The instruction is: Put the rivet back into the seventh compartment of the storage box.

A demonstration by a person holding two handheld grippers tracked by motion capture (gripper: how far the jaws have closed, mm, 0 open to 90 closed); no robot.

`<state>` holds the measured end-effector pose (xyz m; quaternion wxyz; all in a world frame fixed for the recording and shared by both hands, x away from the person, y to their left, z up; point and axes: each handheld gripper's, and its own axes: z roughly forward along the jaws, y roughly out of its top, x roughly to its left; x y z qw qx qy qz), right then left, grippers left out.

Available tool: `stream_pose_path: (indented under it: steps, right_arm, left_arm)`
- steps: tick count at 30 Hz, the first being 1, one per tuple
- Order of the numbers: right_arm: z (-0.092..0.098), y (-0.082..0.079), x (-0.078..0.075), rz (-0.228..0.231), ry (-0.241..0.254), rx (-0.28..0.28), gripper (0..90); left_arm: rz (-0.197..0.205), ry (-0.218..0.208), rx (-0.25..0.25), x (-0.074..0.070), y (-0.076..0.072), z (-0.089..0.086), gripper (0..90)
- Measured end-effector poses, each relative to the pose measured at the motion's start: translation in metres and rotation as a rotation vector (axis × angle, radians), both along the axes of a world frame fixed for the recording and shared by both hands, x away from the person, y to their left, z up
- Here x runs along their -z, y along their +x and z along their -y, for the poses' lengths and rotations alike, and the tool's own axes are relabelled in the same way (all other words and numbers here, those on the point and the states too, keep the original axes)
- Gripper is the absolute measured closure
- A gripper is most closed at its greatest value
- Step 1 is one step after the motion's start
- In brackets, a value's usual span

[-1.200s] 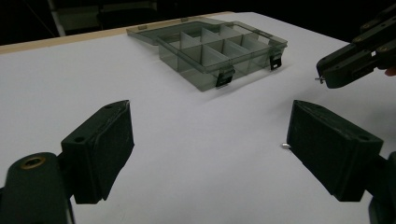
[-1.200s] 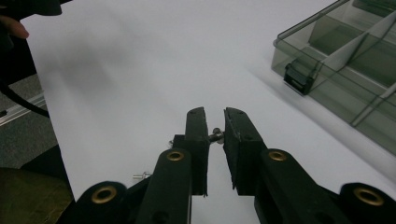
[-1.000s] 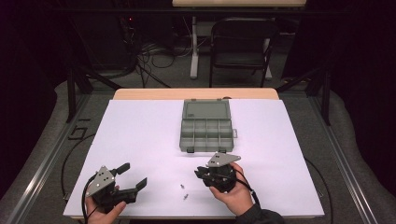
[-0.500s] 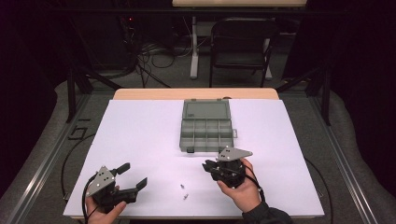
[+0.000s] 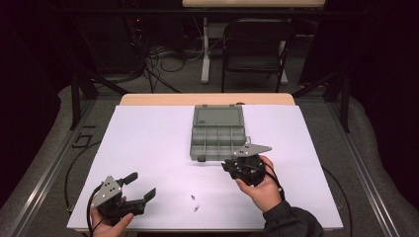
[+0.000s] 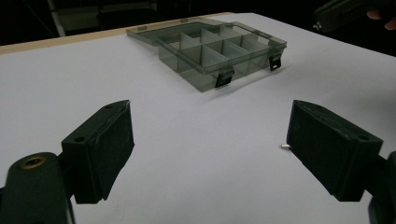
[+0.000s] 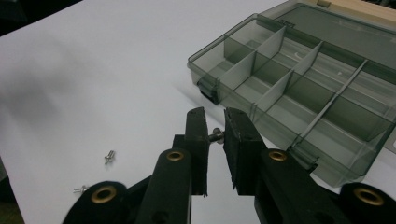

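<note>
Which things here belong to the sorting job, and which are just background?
Job:
- right gripper, pinching a small screw
- open compartment box
- two loose screws on the white table
- left gripper, open

Background:
- folding chair
- floor cables

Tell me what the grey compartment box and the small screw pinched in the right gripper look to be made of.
The grey see-through compartment box looks like smoky translucent plastic: the white table shows through its glossy walls and dividers. The small silvery screw held in the right gripper looks like bare metal, judging by its bright shine; too small to say more.
</note>
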<state>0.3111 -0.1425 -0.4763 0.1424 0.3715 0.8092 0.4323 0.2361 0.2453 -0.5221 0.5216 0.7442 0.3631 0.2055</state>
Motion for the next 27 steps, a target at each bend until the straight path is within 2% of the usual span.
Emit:
stream_pose_path:
  steps: [12, 16, 27]
  right_arm:
    - [0.007, 0.029, -0.006, -0.015, -0.010, 0.073, 80.3]
    - [0.007, 0.041, 0.000, -0.027, -0.016, 0.103, 80.3]
    - [-0.003, 0.062, 0.019, -0.056, -0.046, 0.135, 80.3]
  left_arm:
    - [-0.001, -0.001, 0.000, 0.000, 0.000, 0.000, 14.7]
    - [-0.002, 0.000, 0.001, 0.000, 0.000, 0.000, 14.7]
    - [-0.006, 0.000, 0.005, 0.000, 0.001, 0.000, 14.7]
